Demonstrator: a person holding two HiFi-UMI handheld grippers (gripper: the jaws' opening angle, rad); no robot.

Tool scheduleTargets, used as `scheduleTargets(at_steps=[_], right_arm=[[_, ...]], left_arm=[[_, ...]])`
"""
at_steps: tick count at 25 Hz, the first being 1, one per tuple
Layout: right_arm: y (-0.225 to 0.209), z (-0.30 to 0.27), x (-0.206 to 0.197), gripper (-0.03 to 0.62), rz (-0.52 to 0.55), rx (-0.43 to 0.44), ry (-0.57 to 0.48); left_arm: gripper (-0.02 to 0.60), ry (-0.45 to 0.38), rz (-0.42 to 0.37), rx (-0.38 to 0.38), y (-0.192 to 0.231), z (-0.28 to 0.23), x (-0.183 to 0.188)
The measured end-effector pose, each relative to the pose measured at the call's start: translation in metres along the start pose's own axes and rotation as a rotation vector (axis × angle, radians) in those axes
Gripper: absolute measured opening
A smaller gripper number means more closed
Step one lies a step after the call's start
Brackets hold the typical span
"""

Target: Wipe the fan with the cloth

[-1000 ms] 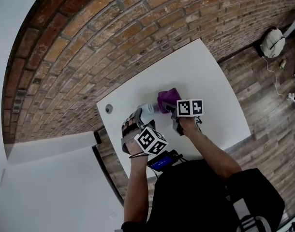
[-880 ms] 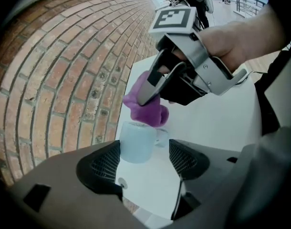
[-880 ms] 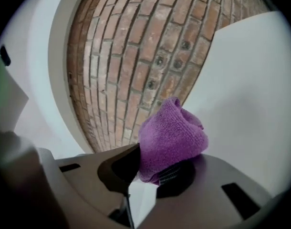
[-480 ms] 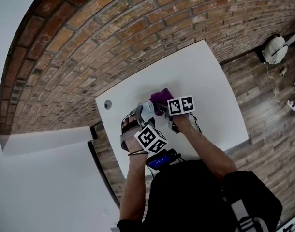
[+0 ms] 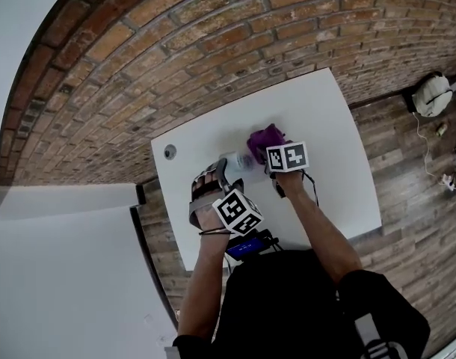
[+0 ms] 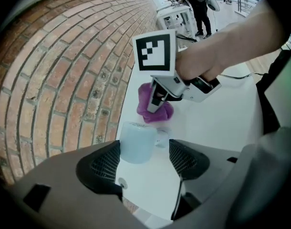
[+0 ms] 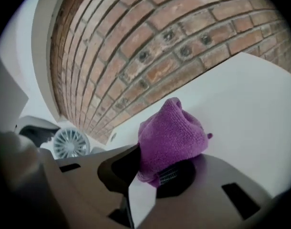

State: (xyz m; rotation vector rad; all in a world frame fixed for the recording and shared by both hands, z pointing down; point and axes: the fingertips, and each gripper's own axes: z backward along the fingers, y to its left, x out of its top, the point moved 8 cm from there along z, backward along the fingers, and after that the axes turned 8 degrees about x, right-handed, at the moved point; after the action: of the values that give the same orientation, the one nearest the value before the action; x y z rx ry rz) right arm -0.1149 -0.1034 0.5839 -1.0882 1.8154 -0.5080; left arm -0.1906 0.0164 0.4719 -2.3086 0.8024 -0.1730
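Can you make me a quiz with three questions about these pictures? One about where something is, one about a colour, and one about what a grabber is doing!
1. Where is the fan?
A. Between the jaws of the left gripper
B. Inside a box
C. On a chair

2. What colour is the cloth?
A. Green
B. Yellow
C. Purple

3. What is the right gripper doing?
A. It is open and holds nothing
B. It is shut on the cloth
C. It is shut on the fan

Answers:
1. A, because the left gripper view shows the pale fan standing between that gripper's two pads.
2. C, because the cloth is purple in every view.
3. B, because the right gripper view shows the cloth bunched up and pinched between its jaws, with the fan off to the side.
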Motion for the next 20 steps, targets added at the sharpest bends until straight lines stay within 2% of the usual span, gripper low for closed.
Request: scheduleTargets(at_steps=[2,6,13,17,18,20], right_arm=[[-0.001,-0.006,0.009,0.071,-0.047,0.037,-0.037],[0.004,-0.039,-0.014,0.072,-0.116,0.141,0.112],[0.019,-0.018,-0.054,0.072,-0.17,0.147,0.1],[0.039,-0.011,-0.104,0.072,-0.142,0.223,0.252],[0.041,-0.008,-0.109,0.072,-0.142,0.232,0.262],[0.038,0.001,-0.098,0.072,-0.14,0.206,0.205]], left_arm=[[0.326,-0.001,0.002,0.002,0.001,-0.001,-0.001],[0.327,0.003,0.011,0.0,-0.001,0.0,0.0],[0.327,0.002,0.007,0.01,0.002,0.0,0.0],[0.327,-0.004,0.02,0.008,0.0,0.0,-0.001],[0.327,-0.006,0.024,0.006,0.0,0.0,-0.001],[0.327,-0.021,0.038,0.001,0.0,0.0,0.0]])
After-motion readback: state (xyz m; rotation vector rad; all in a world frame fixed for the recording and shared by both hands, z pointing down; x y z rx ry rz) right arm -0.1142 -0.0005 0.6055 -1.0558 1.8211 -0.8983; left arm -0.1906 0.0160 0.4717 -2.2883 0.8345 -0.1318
